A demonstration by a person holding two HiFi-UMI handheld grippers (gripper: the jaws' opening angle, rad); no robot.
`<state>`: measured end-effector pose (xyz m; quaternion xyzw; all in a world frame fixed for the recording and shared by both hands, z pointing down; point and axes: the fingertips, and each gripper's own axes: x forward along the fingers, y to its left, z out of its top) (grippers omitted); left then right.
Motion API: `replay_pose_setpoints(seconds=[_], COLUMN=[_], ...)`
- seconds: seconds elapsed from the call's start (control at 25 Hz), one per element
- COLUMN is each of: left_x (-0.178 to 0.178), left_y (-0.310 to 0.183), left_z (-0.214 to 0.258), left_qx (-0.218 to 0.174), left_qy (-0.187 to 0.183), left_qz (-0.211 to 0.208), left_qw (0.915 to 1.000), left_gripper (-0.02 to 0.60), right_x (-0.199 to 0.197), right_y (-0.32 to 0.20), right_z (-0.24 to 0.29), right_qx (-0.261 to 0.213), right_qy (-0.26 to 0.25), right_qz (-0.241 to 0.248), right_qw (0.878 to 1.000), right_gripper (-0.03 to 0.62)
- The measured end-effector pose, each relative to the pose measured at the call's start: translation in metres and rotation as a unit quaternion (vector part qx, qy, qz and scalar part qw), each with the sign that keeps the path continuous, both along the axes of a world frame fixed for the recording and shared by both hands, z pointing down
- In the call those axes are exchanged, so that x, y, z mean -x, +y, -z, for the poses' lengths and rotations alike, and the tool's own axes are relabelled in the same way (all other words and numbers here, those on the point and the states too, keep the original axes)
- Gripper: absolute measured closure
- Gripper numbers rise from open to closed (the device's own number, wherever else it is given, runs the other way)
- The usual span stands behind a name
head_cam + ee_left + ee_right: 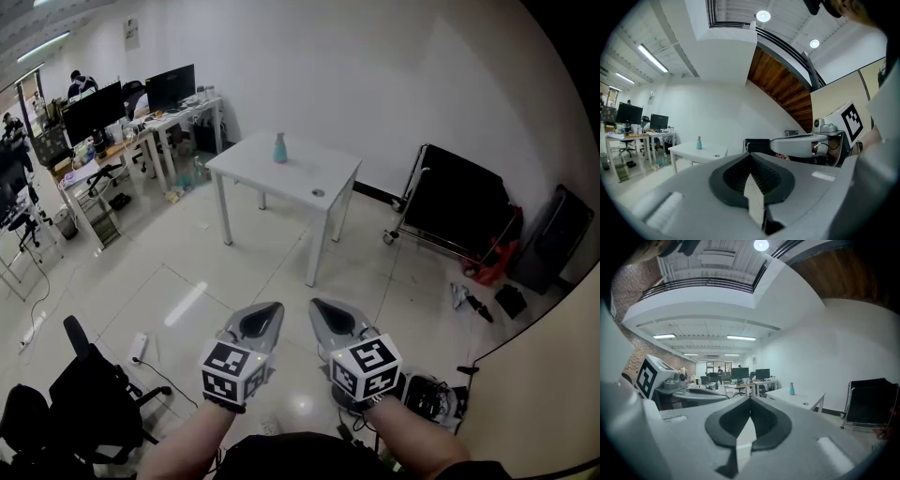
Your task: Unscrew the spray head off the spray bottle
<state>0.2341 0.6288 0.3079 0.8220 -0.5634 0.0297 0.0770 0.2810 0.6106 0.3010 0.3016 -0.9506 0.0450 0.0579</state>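
Nearest the camera, two bare forearms [202, 441] reach forward, each carrying a tool, the pair side by side and low over the pale tiled floor [187, 281]. Left tool [265, 317]: jaws fully together, nothing between them; its own view confirms the dark pads meeting at the tip [750, 155]. Right tool [326, 314]: jaws likewise together and empty, pads meeting in its own view [750, 400]. Both point roughly level, toward the middle of the room. A black office chair [89, 394] stands at lower left. Well beyond the tools is a white worktop [300, 178] on four legs. The teal spray bottle [279, 148] stands upright near its far edge, well apart from both tools; head detail too small to resolve. Right of the worktop, a black cart [459, 202] stands against the wall. Far left: desks [178, 117] with monitors [94, 111].
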Motion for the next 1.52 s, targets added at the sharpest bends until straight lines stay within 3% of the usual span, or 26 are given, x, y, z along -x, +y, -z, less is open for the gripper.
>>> replay_pose_setpoints(seconds=[0.56, 1.12, 1.52], left_x=[0.083, 0.104, 0.104], left_y=[-0.051, -0.105, -0.182], left_z=[0.000, -0.014, -0.022], left_qx=[-0.002, 0.011, 0.024], left_qy=[0.008, 0.003, -0.009], left_qz=[-0.021, -0.022, -0.014], left_qw=[0.9998, 0.9997, 0.9996], left_gripper=[0.566, 0.566, 0.566], right_x=[0.084, 0.106, 0.105], right_y=[-0.047, -0.104, -0.183], right_z=[0.008, -0.004, -0.014], right_qx=[-0.006, 0.006, 0.017], right_qy=[0.011, 0.006, -0.003], right_qz=[-0.015, -0.019, -0.014], right_qw=[1.000, 1.000, 1.000], right_gripper=[0.603, 0.603, 0.603])
